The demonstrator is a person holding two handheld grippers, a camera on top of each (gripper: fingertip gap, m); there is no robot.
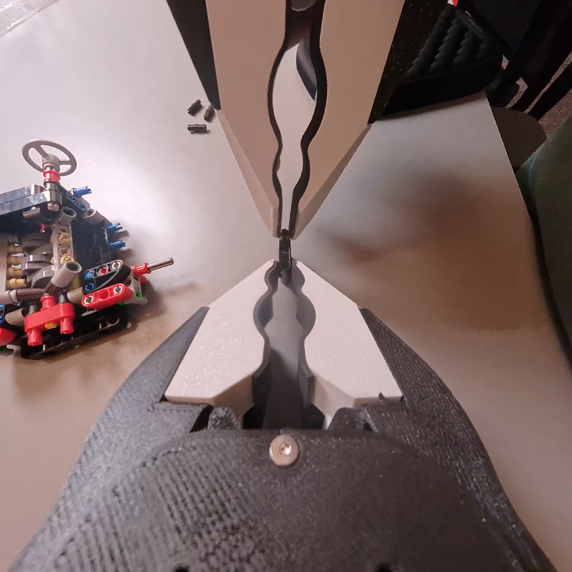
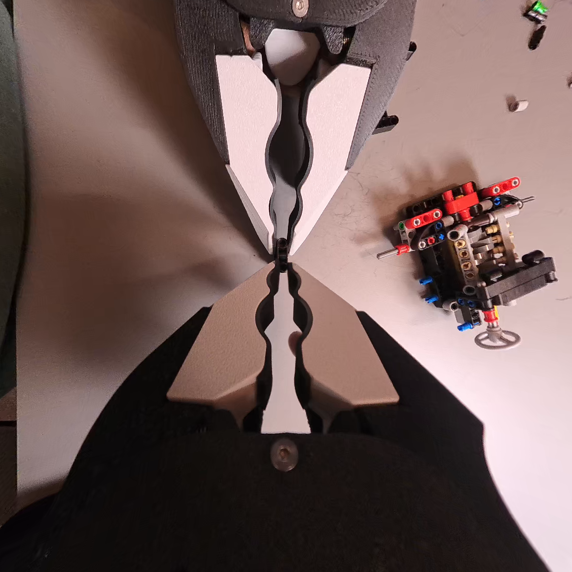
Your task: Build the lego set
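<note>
So both tools meet tip to tip over the counter (image 1: 123,93), and the whole thing turns on one tiny black pin (image 1: 284,250). The left hand-held gripper (image 1: 284,268) is clenched on the pin's near end, and the right hand-held gripper (image 2: 281,268) pinches the opposite end, with both sets of jaws nearly closed around it. The pin's long axis runs straight along the line between the two tools, so each one points dead at the other and the pin bridges the small gap between the tips. Neither is nearer, since both are touching it. It looks like a handover or a regrip, though I can't tell which tool is meant to end up with it.

Going outward from the pin: the half-built lego car (image 1: 62,266) sits on the counter well off to the side, left of the pin in the left wrist view and right of it in the right wrist view (image 2: 473,250). Its grey steering wheel (image 1: 49,157) sticks out on the far end. A few loose black pins (image 1: 199,116) lie beyond the car, near the right tool's finger. My guess is that the pin goes into the car next, so whoever keeps it has to swing sideways toward it.
</note>
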